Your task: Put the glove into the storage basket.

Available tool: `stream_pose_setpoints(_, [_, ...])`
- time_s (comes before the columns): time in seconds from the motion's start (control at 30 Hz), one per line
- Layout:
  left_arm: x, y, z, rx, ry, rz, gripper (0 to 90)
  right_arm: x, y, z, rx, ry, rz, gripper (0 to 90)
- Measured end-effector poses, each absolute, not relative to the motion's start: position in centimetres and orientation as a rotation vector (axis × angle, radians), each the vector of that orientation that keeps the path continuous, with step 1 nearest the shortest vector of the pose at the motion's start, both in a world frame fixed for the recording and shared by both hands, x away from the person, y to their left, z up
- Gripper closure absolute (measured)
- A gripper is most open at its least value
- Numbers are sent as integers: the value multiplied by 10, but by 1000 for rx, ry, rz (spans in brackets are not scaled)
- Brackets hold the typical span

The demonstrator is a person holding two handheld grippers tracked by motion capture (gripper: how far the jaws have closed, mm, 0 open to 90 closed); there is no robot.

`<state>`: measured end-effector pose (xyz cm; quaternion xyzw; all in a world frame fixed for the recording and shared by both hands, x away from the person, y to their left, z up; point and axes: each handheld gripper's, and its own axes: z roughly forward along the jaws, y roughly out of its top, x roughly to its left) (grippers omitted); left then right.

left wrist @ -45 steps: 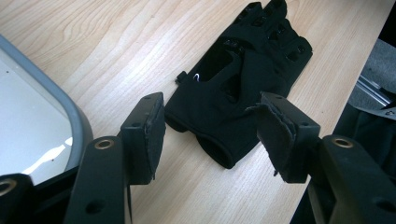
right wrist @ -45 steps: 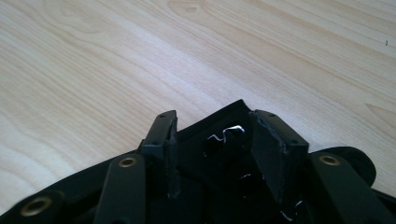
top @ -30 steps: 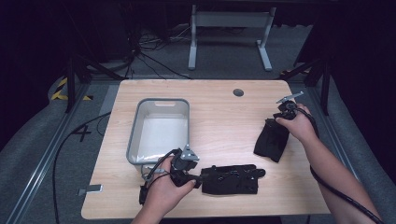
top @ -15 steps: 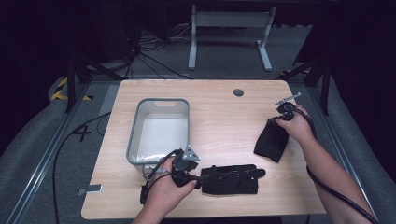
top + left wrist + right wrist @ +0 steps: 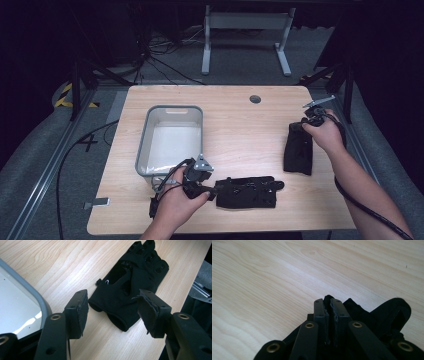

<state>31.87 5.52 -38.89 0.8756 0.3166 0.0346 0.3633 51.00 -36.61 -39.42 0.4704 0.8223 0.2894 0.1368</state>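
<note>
Two black fingerless gloves are on the wooden table (image 5: 240, 125). One glove (image 5: 247, 191) lies flat near the front edge. My left gripper (image 5: 212, 190) rests at its cuff end, jaws open; in the left gripper view this glove (image 5: 130, 282) lies just beyond and between the open left gripper (image 5: 113, 302). The other glove (image 5: 298, 152) hangs at the right side, pinched at its top edge by my right gripper (image 5: 297, 127). In the right gripper view the right gripper (image 5: 329, 303) is shut on a fold of that glove (image 5: 387, 315).
A grey plastic bin (image 5: 145, 145) stands left of centre, its corner (image 5: 37, 300) close beside my left gripper. A round cable hole (image 5: 255, 99) sits near the table's far edge. A metal stand (image 5: 245, 30) is on the floor beyond.
My right hand has shifted slightly to the right, carrying its glove along. The left gripper and the flat glove have stayed put.
</note>
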Motion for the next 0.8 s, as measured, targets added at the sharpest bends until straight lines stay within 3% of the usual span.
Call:
stream_pose_setpoints(0.5, [326, 35, -388, 2276, 740, 59, 433, 457, -363, -328, 1228, 2310, 1046, 850])
stream_pose_setpoints(0.8, [328, 25, -386, 2285, 701, 43, 433, 430, -336, -302, 1117, 2295, 1182, 849])
